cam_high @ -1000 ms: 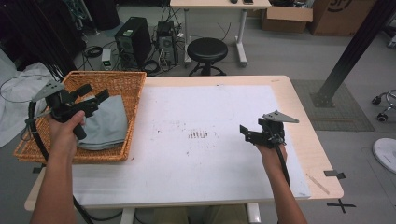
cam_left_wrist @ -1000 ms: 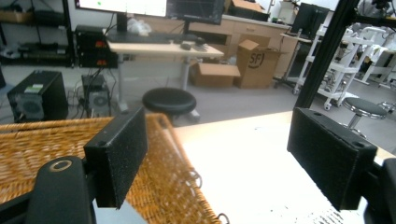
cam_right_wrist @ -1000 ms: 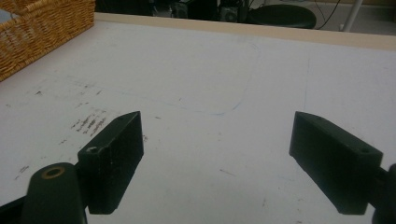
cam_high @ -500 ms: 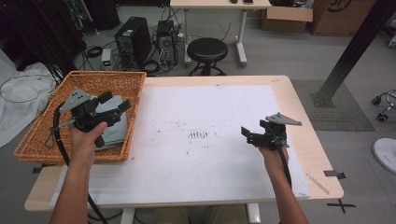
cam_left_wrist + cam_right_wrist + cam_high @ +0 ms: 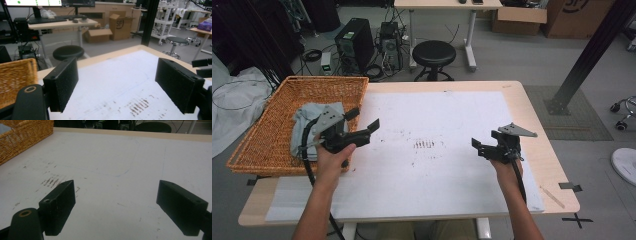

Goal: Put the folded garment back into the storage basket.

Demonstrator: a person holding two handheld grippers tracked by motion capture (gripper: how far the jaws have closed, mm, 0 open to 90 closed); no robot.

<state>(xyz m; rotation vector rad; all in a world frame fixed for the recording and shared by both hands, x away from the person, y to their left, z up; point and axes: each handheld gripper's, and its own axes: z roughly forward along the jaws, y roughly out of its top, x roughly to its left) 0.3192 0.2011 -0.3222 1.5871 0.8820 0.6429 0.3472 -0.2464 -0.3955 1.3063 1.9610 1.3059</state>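
Desk (image 5: 512, 95) first: a pale wooden desk with a scuffed white sheet (image 5: 447, 175) laid over most of its top, bare in the middle, probably the working area. At its left edge sits a woven orange wicker basket (image 5: 267, 135), and a crumpled grey cloth (image 5: 304, 117) lies inside it, untouched by either tool. The left gripper (image 5: 364, 125) hovers just right of the basket rim over the sheet, jaws spread wide and empty, aimed across the desk rather than at the cloth. The right gripper (image 5: 479, 146) waits well apart over the sheet's right side, jaws likewise parted and holding nothing, seemingly ready to help.
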